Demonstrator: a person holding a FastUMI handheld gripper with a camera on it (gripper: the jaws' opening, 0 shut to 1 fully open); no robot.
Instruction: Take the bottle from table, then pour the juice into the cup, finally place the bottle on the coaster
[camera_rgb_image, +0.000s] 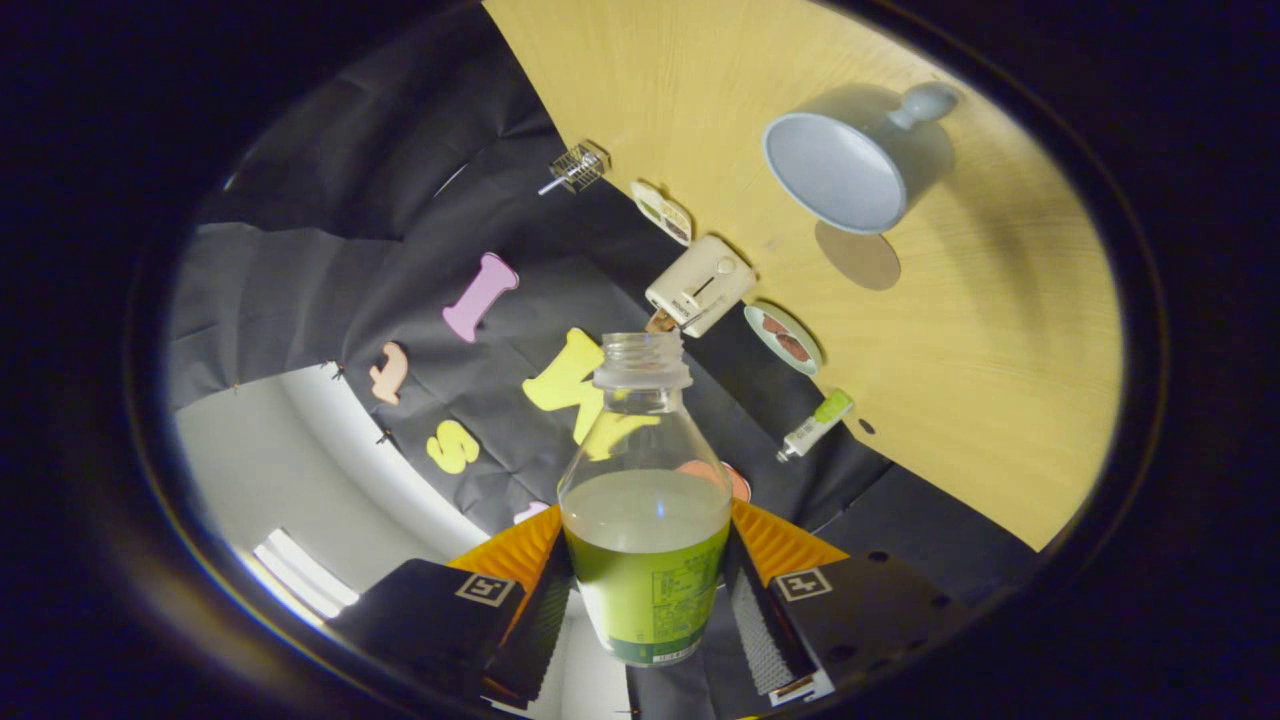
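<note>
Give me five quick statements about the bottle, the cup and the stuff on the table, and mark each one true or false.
1. The bottle sits clamped between the gripper's jaws. True.
2. The bottle has its cap on. False: the neck is open, with no cap.
3. The bottle holds pale liquid up to about its shoulder. True.
4. The cup is full of juice. False: its inside looks empty.
5. The bottle stands on the coaster. False: the coaster lies bare on the table beside the cup, beyond the jaws.
</note>
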